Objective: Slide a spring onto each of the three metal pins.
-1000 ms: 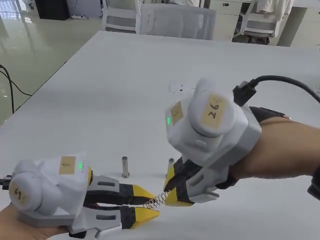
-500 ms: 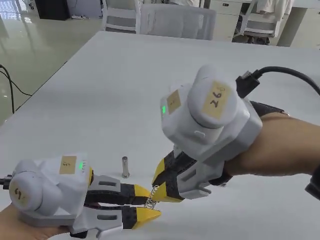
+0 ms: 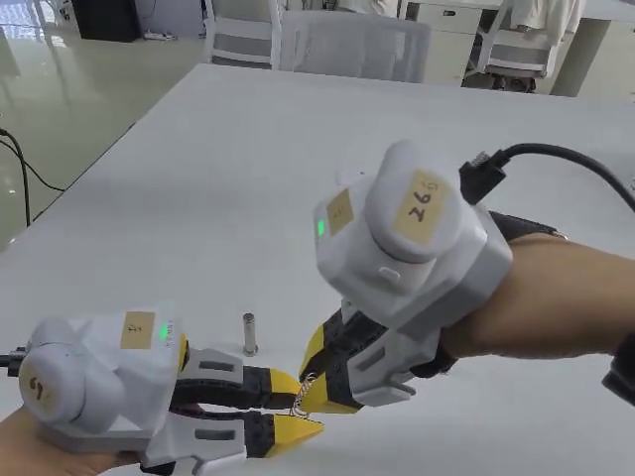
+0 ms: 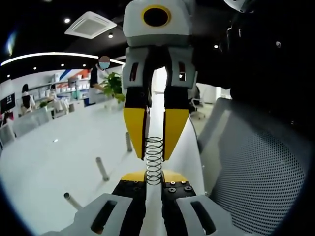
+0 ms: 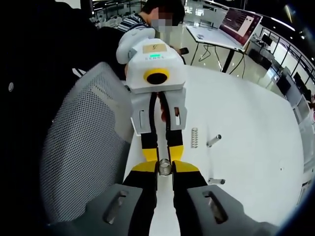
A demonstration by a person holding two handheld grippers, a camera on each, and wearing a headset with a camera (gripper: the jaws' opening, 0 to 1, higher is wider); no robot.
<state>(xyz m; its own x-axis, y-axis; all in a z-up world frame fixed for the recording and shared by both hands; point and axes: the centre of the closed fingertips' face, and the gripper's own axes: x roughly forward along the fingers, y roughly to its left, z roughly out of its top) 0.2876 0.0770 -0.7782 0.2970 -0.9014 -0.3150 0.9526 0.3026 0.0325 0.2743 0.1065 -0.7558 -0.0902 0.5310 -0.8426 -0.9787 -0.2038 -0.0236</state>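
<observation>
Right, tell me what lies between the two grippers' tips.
A spring: in the left gripper view it spans the short gap, one end in the left gripper, the other in the right gripper.

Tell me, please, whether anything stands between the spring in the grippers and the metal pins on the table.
Nothing visible does. The left gripper and right gripper hold the spring by its ends, and in the left gripper view bare table lies between it and the three pins beside it.

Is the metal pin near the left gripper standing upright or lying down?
Upright: the pin stands on end on the white table.
</observation>
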